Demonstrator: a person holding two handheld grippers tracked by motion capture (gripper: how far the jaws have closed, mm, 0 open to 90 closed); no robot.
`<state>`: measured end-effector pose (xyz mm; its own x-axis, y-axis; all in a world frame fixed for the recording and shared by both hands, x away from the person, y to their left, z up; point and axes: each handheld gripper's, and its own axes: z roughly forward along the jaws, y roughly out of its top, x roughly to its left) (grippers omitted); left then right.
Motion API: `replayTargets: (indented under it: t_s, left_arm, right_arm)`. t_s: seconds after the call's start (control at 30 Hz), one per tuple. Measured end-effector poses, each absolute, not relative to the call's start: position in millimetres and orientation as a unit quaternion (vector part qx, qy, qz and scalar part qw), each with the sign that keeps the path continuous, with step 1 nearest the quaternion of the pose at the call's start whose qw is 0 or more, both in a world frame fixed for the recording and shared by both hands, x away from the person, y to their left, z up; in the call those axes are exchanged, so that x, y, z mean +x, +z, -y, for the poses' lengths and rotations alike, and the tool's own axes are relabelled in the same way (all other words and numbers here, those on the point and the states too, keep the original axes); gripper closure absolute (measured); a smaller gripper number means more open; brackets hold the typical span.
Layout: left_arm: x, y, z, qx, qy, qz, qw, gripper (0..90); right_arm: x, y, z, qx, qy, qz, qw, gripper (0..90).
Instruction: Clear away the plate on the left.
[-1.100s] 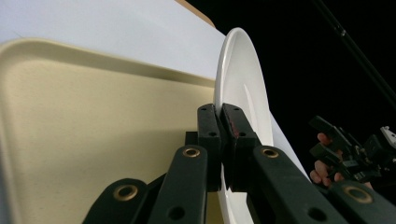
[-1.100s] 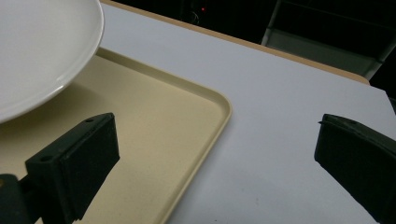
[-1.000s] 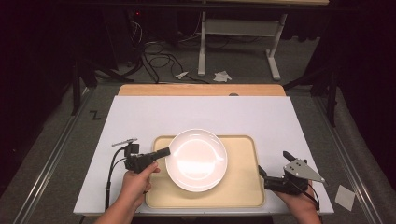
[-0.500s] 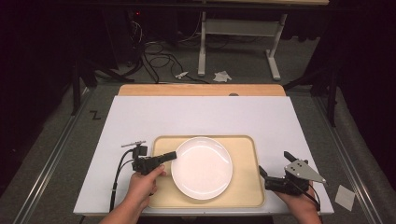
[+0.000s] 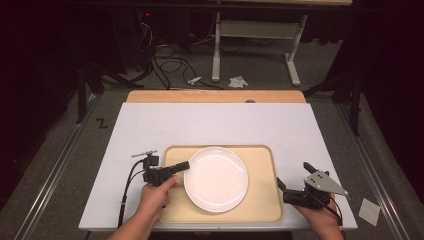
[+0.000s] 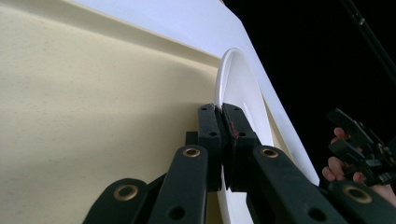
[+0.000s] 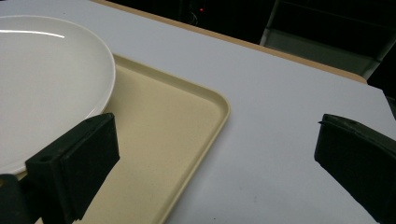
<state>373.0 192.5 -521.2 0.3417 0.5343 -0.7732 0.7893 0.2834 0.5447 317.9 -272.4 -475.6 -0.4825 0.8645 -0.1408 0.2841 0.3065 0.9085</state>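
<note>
Currently the round white ceramic plate (image 5: 216, 178) sits on the shallow beige rectangular plastic tray (image 5: 260, 207), which lies along the near edge of the white rectangular table top (image 5: 215, 122), a little right of its middle. The plate takes up the middle of the tray, with bare tray showing toward the right rim and the near rim. The left gripper (image 5: 184, 165) comes in level from the tray's left edge, and its jaws are clamped on the plate's left rim; the left gripper view shows the two black pads (image 6: 211, 128) pressed together with the thin rim (image 6: 223, 93) between them. Whether the plate lies flat or is raised at that rim, I cannot tell. The left hand (image 5: 157, 195) holds the gripper body over the tray's left rim, cable trailing toward the near-left corner of the table. The right gripper (image 5: 295, 180) rests near the tray's right edge, just outside the rim, jaws spread wide with nothing between them. The right gripper view shows one jaw over the tray beside the plate, the other over bare table top.
</note>
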Motion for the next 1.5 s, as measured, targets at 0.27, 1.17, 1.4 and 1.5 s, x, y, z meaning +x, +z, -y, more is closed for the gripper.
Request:
replayTargets:
  t_s: [0.27,1.17,1.4,1.5]
  left_arm:
    - [374,-525,-200,0.584,-0.101,-0.590,0.548,87.3]
    - [375,-519,-191,0.651,-0.033,-0.590,0.477,90.0]
    - [369,-502,-192,0.672,0.036,-0.559,0.485,83.9]
    - [367,-498,-193,0.675,0.055,-0.550,0.490,76.6]
  right_arm:
    - [318,-476,273,0.387,0.443,-0.739,0.328,0.8]
    - [317,-476,272,0.388,0.440,-0.740,0.329,0.8]
    - [317,-476,273,0.385,0.440,-0.741,0.331,0.8]
    - [317,-476,272,0.385,0.441,-0.740,0.331,0.8]
